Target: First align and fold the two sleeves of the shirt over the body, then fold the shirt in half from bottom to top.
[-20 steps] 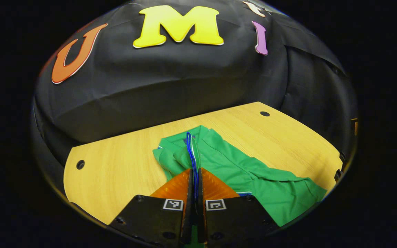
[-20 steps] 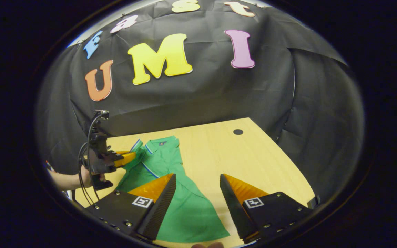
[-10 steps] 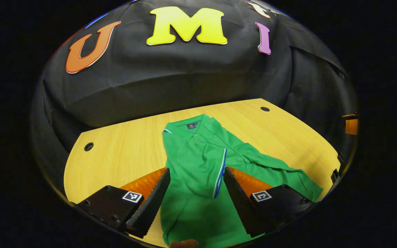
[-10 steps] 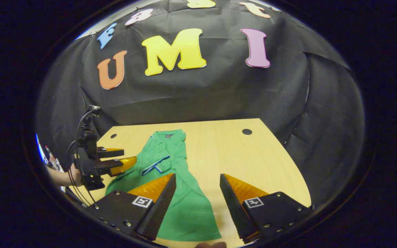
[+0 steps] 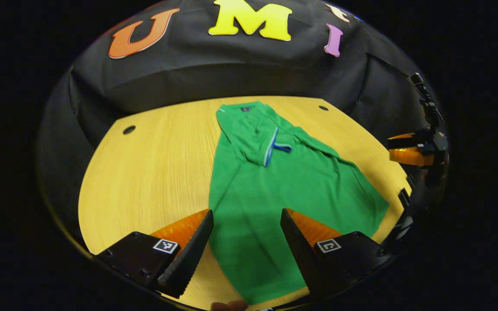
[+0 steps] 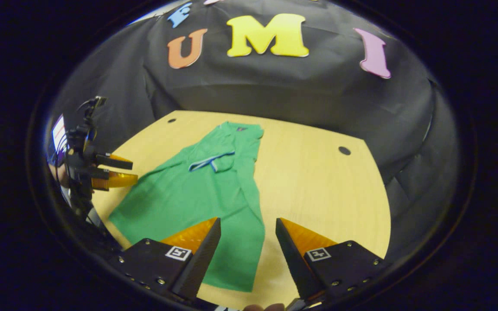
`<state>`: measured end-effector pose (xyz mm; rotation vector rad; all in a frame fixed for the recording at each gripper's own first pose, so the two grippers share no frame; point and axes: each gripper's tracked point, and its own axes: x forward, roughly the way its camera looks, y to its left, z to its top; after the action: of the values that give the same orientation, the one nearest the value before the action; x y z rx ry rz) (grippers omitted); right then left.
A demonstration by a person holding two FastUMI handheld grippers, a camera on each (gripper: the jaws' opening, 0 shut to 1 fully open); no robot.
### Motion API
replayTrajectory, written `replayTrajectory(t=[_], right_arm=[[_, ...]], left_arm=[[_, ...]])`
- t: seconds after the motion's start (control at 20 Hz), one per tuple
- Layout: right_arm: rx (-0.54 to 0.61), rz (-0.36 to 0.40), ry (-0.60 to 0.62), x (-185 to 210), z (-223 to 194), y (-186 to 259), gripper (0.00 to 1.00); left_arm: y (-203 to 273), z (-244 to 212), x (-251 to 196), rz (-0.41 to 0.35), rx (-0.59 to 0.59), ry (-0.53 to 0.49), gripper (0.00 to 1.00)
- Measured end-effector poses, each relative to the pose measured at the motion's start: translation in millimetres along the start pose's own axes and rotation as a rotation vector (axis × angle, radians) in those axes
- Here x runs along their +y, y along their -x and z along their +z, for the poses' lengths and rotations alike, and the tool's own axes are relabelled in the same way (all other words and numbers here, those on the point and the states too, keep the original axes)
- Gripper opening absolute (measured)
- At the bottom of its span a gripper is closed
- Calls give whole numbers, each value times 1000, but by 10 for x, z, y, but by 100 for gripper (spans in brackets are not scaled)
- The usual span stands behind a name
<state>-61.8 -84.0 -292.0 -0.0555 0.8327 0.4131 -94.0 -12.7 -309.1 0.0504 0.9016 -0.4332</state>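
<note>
Over the bench at 6 o'clock | both hand-held grippers, left and right, wide open, empty | sleeves folded | we should pinch the shirt hem corners evenly, lift toward 12.

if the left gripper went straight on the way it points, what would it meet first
Most likely the green shirt: the open left gripper points at its lower body on the table. Its height above the cloth is unclear.

I see even overhead light on the tabletop, bright and free of glare. Focus stays sharp mid-picture; fisheye bending curves the tabletop's edges, and the rims fall dim.
</note>
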Motion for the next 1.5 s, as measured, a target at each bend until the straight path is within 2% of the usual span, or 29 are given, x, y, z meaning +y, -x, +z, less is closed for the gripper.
replayTrajectory(t=[0.1, 0.35, 0.55, 0.85, 1.1, 1.2, 1.25, 1.35, 1.45, 1.5], right_arm=[[77, 30, 85, 43, -351, -41, 81], [184, 91, 200, 94, -1005, -91, 81], [251, 109, 243, 102, -1332, -257, 81], [246, 116, 194, 188, -1306, -334, 84], [237, 130, 215, 346, -1200, -473, 80], [230, 135, 226, 377, -1166, -477, 62], [226, 142, 224, 400, -1135, -505, 48], [224, 146, 192, 412, -1090, -582, 21], [236, 156, 130, 417, -1061, -597, 6], [232, 159, 88, 413, -1038, -600, 6]], left_arm=[[144, -367, -141, -34, 61, -22, 100], [313, -980, -100, -16, 144, -4, 100], [346, -1176, -53, -12, 166, -49, 100], [258, -1151, -113, 28, 131, -127, 100], [163, -1096, -271, 4, 103, -143, 98], [130, -1095, -310, -6, 96, -144, 88], [104, -1095, -308, 0, 83, -134, 74], [90, -1042, -304, 2, 61, -109, 35], [86, -1022, -282, -20, 58, -22, 22], [64, -1015, -278, -45, 64, 57, 17]])
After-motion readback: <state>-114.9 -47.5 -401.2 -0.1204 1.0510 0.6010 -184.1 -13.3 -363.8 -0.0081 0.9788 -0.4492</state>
